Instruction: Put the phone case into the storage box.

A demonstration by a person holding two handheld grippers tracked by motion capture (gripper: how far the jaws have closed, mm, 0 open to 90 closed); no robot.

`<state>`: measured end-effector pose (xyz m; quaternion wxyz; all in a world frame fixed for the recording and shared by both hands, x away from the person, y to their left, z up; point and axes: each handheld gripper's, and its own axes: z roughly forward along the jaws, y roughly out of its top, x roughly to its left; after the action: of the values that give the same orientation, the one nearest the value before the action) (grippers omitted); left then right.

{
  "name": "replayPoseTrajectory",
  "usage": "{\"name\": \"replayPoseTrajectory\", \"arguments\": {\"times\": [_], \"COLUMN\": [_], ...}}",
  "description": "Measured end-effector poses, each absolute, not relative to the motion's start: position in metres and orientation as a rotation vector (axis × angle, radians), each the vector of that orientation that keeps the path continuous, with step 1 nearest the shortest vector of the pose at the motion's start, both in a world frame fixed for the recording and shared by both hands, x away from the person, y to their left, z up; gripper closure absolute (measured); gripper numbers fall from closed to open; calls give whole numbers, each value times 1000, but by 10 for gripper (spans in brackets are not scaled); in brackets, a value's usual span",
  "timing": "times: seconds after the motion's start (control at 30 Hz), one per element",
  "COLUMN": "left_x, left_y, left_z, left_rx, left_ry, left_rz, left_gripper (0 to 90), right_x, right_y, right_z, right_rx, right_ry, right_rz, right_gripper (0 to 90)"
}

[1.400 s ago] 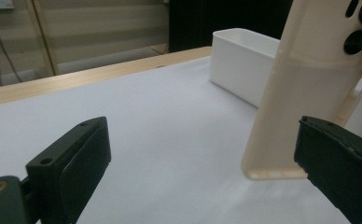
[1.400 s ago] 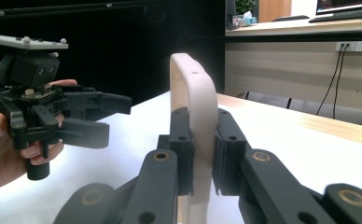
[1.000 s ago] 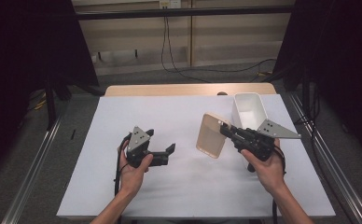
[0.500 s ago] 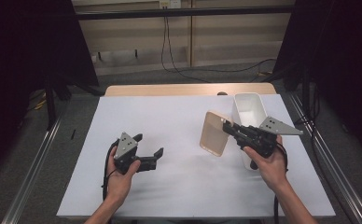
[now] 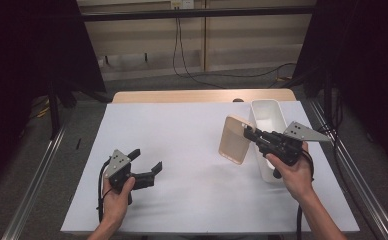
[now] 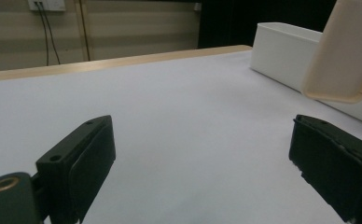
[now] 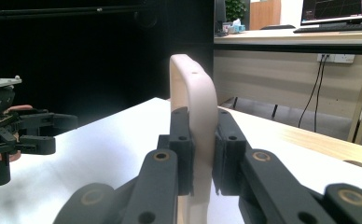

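A beige rounded-corner lid hangs on edge above the white table, just left of a white bin. My right gripper is shut on the lid's right rim. In the right gripper view the two black jaws clamp the lid from both sides, at my right gripper. My left gripper is open and holds nothing, low over the table's front left. In the left gripper view its jaws stand wide apart, at my left gripper, with the lid and bin far off.
The wooden table edge runs along the back. Metal rails flank the table on both sides, and dark curtains stand beyond them. Cables hang down the back wall. My left gripper also appears in the right gripper view, far left.
My left gripper has moved left and toward the front edge, sinking a little, still open. The right gripper and the lid have barely shifted.
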<state>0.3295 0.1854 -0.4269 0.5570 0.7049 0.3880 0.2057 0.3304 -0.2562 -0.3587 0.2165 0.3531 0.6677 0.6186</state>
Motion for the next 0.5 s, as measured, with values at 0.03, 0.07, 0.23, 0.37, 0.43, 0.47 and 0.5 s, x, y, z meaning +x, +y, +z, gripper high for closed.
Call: {"name": "replayPoseTrajectory", "arguments": {"times": [0.03,0.07,0.23,0.37,0.43,0.47,0.5], "left_x": [329,328,324,322,323,322,322], "left_y": [188,190,205,214,217,217,217], "left_z": [-428,-428,-427,-429,-431,-431,-432], "left_rx": [1655,1642,1619,1600,1596,1600,1601], "left_ry": [914,920,918,932,933,937,937], "left_rz": [495,497,509,529,526,533,532], "left_gripper": [67,61,49,34,33,33,33], "right_x": [331,331,332,333,334,335,335], "right_y": [-257,-258,-261,-265,-266,-267,-268], "right_z": [-359,-359,-359,-357,-355,-354,-353], "right_rx": [979,983,982,973,968,966,964], "right_ry": [1846,1842,1840,1838,1836,1832,1829], "right_rz": [1710,1713,1718,1722,1725,1727,1728], "right_gripper": [807,807,807,806,807,807,806]}}
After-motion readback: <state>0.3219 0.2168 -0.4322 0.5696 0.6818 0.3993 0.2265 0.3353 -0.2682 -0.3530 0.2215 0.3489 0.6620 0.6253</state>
